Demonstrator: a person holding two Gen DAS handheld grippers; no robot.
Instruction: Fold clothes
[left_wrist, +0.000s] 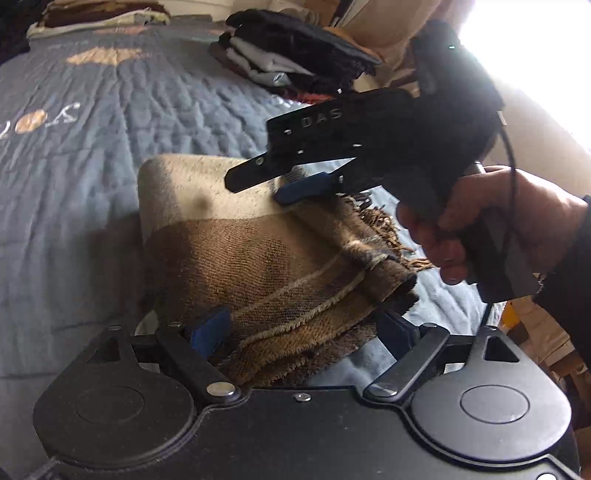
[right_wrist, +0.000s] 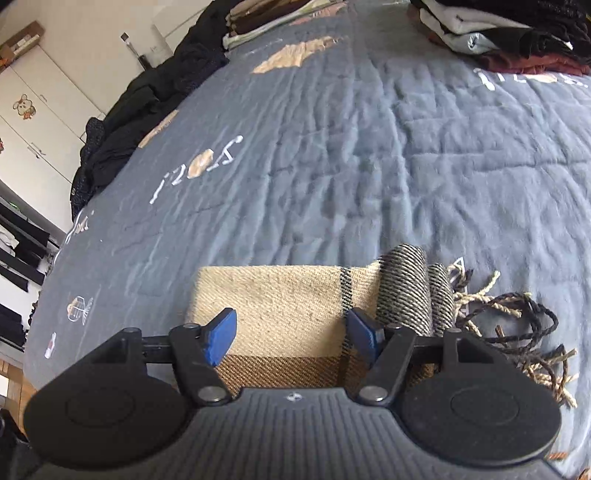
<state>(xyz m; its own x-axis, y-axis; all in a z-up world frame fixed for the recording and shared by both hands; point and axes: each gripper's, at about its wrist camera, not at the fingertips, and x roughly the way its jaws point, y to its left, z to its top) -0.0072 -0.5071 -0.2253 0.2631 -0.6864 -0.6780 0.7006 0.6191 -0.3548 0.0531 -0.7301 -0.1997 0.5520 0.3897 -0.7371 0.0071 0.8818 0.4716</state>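
Folded scarf (right_wrist: 280, 314) lies on the bed (right_wrist: 332, 166), long axis 9-to-3 with fringe at 3; left tongs (left_wrist: 303, 332) and right tongs (right_wrist: 291, 332) straddle it, gaping, gripping nothing.

Folded scarf (right_wrist: 291, 306) under seemingly open gripper (right_wrist: 291, 336)

**Colours and patterns**

Woven tan-and-brown plaid scarf (right_wrist: 280, 306) with dark stripe, black-and-beige twisted fringe (right_wrist: 517, 325). Quilted grey-blue bedspread (right_wrist: 332, 155), tan patches, white lettering. Black tools, blue pads (right_wrist: 221, 338). Far stack of folded clothes (left_wrist: 291, 55): black, grey, maroon.
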